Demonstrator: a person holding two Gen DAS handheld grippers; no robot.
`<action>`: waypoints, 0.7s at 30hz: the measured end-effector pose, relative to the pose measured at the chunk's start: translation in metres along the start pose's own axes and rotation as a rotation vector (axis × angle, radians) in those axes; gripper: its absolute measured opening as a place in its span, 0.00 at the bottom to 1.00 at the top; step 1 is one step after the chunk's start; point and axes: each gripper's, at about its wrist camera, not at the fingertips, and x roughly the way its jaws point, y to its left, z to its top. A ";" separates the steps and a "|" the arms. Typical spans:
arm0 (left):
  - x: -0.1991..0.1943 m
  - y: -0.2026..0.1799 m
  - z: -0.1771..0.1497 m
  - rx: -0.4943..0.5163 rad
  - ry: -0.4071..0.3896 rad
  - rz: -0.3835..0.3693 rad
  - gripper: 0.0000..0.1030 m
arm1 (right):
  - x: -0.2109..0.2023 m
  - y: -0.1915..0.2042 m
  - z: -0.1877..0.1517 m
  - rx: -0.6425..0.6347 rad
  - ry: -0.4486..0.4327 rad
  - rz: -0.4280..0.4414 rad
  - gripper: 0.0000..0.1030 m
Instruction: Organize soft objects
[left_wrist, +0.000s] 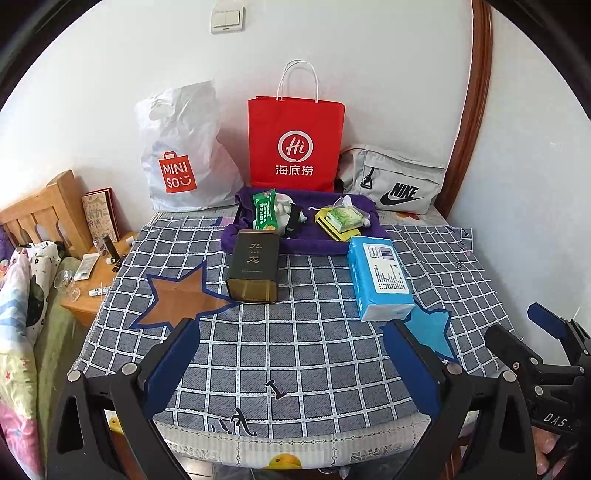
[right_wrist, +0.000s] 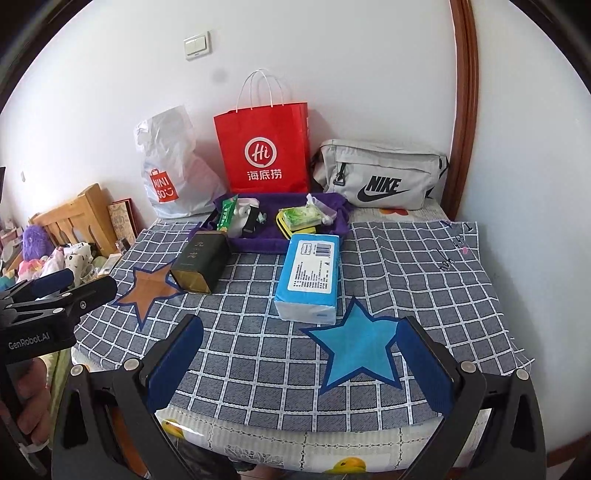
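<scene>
Both tools open, empty: left tool (left_wrist: 291, 354), right tool (right_wrist: 301, 354). Tissue pack (right_wrist: 309, 277) flat on tabletop (right_wrist: 424, 280), ahead of them, untouched, long axis pointing away.

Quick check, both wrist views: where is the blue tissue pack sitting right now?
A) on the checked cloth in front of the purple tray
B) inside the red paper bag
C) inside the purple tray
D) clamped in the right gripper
A. The blue tissue pack lies flat on the checked cloth, just in front of the purple tray, and both the right gripper and left gripper are open and empty.
</scene>
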 end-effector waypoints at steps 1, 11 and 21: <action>0.000 0.000 0.000 0.000 -0.001 0.000 0.98 | 0.000 0.000 0.000 -0.001 0.000 0.001 1.00; -0.002 0.001 -0.001 -0.004 -0.006 0.003 0.98 | -0.001 0.000 0.000 -0.002 -0.001 -0.002 1.00; -0.003 0.003 -0.001 -0.002 -0.007 0.004 0.98 | -0.005 0.001 0.000 0.001 -0.009 0.002 1.00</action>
